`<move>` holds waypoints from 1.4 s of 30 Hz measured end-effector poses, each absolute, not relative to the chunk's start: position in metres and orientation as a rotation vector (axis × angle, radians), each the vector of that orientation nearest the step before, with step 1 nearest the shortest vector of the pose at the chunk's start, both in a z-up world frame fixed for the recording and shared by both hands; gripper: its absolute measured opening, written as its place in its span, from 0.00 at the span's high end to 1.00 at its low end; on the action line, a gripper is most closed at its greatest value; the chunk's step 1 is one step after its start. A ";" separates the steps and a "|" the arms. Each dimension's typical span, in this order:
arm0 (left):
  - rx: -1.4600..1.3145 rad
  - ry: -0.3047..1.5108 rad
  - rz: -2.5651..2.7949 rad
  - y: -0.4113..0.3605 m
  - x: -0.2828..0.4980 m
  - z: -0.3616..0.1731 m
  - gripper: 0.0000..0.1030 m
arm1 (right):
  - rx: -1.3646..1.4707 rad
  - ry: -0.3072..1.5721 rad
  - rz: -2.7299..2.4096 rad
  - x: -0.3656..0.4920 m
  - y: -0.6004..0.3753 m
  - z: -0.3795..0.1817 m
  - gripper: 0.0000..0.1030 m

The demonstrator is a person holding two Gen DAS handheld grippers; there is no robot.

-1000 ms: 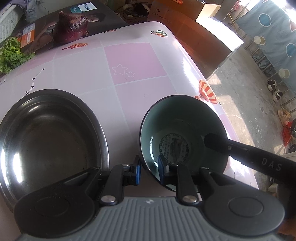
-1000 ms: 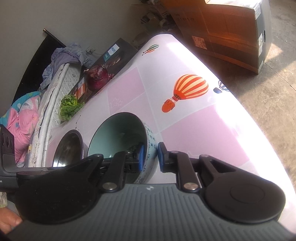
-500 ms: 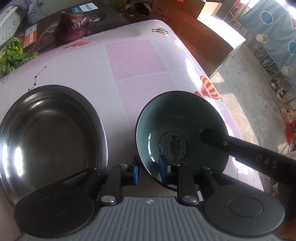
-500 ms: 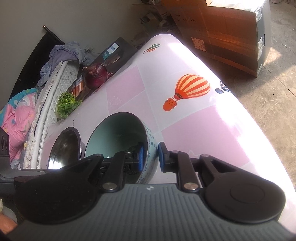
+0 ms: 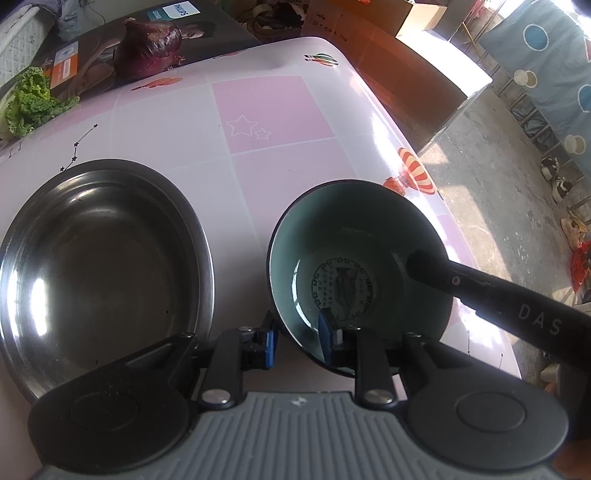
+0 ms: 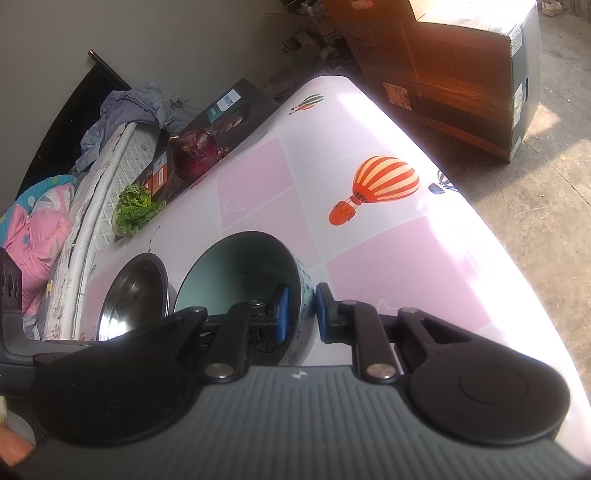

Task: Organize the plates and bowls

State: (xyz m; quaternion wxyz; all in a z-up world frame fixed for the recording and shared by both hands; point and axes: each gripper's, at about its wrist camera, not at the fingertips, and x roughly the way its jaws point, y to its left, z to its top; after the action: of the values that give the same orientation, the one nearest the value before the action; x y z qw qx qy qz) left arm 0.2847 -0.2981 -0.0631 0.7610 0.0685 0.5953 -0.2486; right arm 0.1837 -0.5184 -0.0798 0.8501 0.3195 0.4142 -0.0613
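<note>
A teal bowl (image 5: 354, 266) with a dark printed disc in its bottom sits on the pink tablecloth (image 5: 258, 110), to the right of a wide steel dish (image 5: 99, 258). My left gripper (image 5: 297, 338) straddles the bowl's near rim, one pad outside and one inside, and the pads stand slightly off the wall. My right gripper (image 6: 300, 314) is shut on the rim of the bowl (image 6: 240, 273) at the opposite side. One of its fingers (image 5: 480, 291) reaches into the bowl in the left wrist view. The steel dish (image 6: 133, 291) lies empty just beyond the bowl.
A round purple vegetable (image 5: 147, 48) and a lettuce leaf (image 5: 33, 99) lie on a dark printed box (image 5: 207, 26) at the table's far edge. The table's right edge (image 6: 480, 229) drops to a concrete floor with cardboard boxes (image 6: 461, 85). Bedding (image 6: 37, 229) lies along the left.
The left gripper's pads have spread a little around the bowl's rim. The bowl and both hands have hardly shifted. The right gripper keeps its grip.
</note>
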 end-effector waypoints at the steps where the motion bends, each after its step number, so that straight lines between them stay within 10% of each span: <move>1: 0.148 1.295 -0.540 -0.298 0.284 -0.063 0.77 | 0.675 0.871 -0.129 0.184 -0.518 -0.080 0.86; 42: 0.033 1.177 -0.426 -0.189 0.297 0.012 0.76 | 0.623 0.792 0.021 0.220 -0.437 -0.005 0.86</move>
State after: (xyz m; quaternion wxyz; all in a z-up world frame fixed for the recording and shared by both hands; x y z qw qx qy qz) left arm 0.2973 -0.1893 0.0116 0.8104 0.0156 0.5507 -0.1994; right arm 0.2196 -0.4374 -0.0049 0.8757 0.2986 0.3794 0.0101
